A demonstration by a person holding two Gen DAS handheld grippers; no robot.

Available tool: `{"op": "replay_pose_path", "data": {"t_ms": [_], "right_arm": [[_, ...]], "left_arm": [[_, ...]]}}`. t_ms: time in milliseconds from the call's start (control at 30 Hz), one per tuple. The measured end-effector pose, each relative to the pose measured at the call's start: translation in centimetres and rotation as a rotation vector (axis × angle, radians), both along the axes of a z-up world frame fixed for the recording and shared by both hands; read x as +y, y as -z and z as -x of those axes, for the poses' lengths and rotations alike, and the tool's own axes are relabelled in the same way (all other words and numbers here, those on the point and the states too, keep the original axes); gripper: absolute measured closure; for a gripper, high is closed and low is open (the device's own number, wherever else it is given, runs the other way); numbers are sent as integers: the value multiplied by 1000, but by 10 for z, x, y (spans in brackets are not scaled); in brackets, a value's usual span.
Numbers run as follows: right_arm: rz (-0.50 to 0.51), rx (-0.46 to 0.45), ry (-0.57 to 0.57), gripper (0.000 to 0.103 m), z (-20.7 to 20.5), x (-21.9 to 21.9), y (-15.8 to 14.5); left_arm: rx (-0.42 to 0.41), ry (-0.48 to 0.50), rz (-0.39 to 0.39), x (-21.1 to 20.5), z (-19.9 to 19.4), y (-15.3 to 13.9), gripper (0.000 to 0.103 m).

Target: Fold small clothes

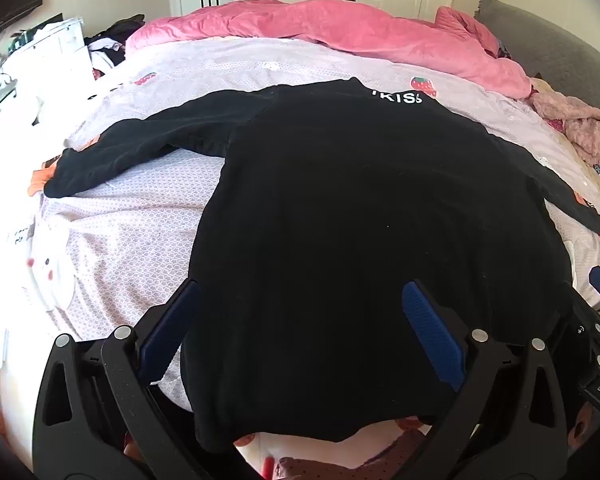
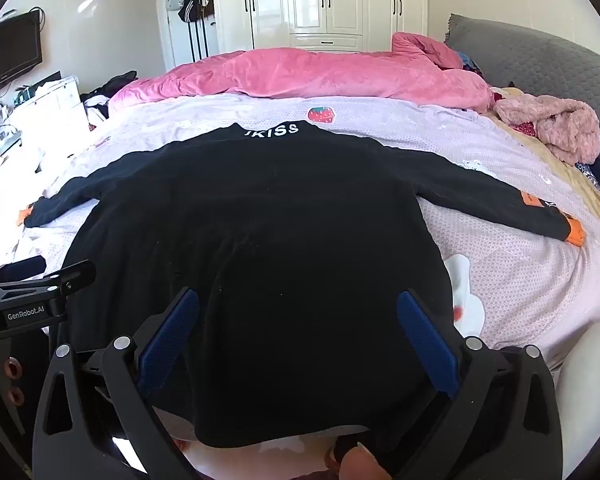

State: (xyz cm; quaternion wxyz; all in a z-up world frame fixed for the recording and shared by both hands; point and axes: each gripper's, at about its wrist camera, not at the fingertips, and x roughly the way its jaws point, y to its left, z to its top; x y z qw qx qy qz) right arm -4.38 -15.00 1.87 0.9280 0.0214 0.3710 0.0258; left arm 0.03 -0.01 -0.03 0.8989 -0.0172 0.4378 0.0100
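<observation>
A black long-sleeved top (image 1: 360,220) (image 2: 260,240) lies flat on the bed, collar with white lettering (image 2: 272,130) at the far side. Both sleeves are spread out: one to the left (image 1: 140,148), one to the right (image 2: 500,204) ending in an orange cuff (image 2: 574,234). My left gripper (image 1: 302,286) hovers open over the left part of the near hem, blue pads wide apart, nothing between them. My right gripper (image 2: 298,294) stands open the same way over the right part of the hem. The left gripper (image 2: 48,270) also shows at the left edge of the right wrist view.
The lilac sheet (image 2: 500,280) has strawberry prints. A crumpled pink quilt (image 2: 300,76) lies along the far side. A fluffy pink garment (image 2: 552,128) sits by the grey headboard (image 2: 540,60). A TV (image 2: 8,56) and a white dresser (image 2: 48,100) stand at the left, a white wardrobe (image 2: 324,0) behind.
</observation>
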Motion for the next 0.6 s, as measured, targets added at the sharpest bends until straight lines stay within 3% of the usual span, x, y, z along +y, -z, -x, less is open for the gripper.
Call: {"op": "replay_pose_path", "data": {"t_ms": [433,600], "right_arm": [[0,5,-9,4,-17,-7,-11],[19,-13,-4,4,1,3,-3]], "left_arm": [[-8,-11,2,-9,-1,-7,8],[-15,-2,8,-1,2,-5,8]]}}
